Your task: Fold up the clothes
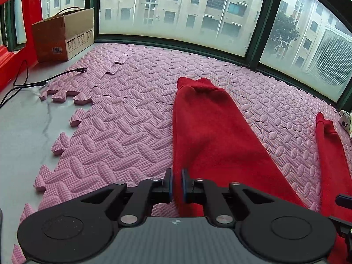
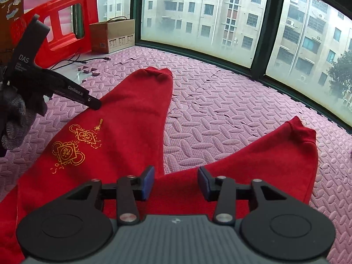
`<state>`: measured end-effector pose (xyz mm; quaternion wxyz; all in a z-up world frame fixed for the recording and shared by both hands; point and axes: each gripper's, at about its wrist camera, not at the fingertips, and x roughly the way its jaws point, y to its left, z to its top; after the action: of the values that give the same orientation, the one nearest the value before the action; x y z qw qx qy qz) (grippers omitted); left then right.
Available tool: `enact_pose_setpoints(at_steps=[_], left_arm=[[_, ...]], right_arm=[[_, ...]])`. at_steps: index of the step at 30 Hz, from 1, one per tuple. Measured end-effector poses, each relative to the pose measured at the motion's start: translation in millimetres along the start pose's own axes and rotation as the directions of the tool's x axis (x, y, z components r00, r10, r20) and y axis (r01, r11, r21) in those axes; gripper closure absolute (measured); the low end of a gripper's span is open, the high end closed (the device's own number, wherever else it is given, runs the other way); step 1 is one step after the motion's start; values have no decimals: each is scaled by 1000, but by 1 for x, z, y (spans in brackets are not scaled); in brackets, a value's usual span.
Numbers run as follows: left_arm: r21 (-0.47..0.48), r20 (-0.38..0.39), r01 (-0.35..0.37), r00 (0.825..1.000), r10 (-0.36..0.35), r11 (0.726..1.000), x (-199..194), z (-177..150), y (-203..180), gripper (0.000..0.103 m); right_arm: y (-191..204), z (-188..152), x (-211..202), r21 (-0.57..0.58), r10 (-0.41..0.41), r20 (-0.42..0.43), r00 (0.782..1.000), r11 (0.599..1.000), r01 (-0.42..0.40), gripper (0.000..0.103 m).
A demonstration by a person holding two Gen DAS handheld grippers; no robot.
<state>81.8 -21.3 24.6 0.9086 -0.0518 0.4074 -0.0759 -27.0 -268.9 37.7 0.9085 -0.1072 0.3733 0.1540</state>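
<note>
Red trousers (image 2: 123, 132) with a gold knot print (image 2: 72, 145) lie spread on the pink foam mat (image 2: 220, 110), legs pointing toward the window. My left gripper (image 1: 177, 184) is shut on the outer edge of the left leg (image 1: 204, 127); red cloth shows between its pads. In the right wrist view that gripper (image 2: 94, 105) meets the leg's left edge, held by a gloved hand (image 2: 13, 118). My right gripper (image 2: 176, 182) stands open just above the crotch, where the two legs meet, with nothing between its fingers. The right leg (image 2: 275, 154) angles off to the right.
A cardboard box (image 1: 63, 35) and a red plastic chair (image 2: 66, 17) stand at the far left by the window. A black cable (image 1: 44, 81) crosses bare marble floor (image 1: 22, 121) left of the mat's jagged edge. Dark window frames (image 1: 176, 41) bound the far side.
</note>
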Motion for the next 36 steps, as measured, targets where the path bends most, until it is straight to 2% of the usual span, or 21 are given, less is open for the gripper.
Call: enact_pose_setpoints(at_steps=[5,9,11,15,22,26,32,36], left_arm=[[-6,41,-4,999,4,1000,-25,3,-2,90],[47,51,54,997,-57,997,-54,-7,-18,85],[76,47,105,993,-109,992,-70,-20,-32,82],[136,9,197,980,-201,971,-91,-50,-61,82],[240,-60,296,955,-290,925,-112,-105,-107,82],[301,-85,283,959,-271,910,-111,-122,-121,82],[316,-53,278,960,-276,907,-123,-119,-123,81],[325,-66,307,951,-302,895,-128,-119,-132,79]], right_arm=[[-2,-27,-32,18,21,-29,999,1000,-20,59],[1,-53,-58,10,1,-46,999,1000,0,59],[1,-65,-69,19,-17,-50,999,1000,18,59],[-2,-88,-88,62,-58,-44,997,996,61,59],[-12,-111,-109,157,-86,-8,996,984,86,59],[-13,-114,-109,177,-85,-8,996,980,85,60],[-17,-101,-115,205,-87,52,995,976,75,61],[-17,-102,-96,196,-63,5,998,979,61,62]])
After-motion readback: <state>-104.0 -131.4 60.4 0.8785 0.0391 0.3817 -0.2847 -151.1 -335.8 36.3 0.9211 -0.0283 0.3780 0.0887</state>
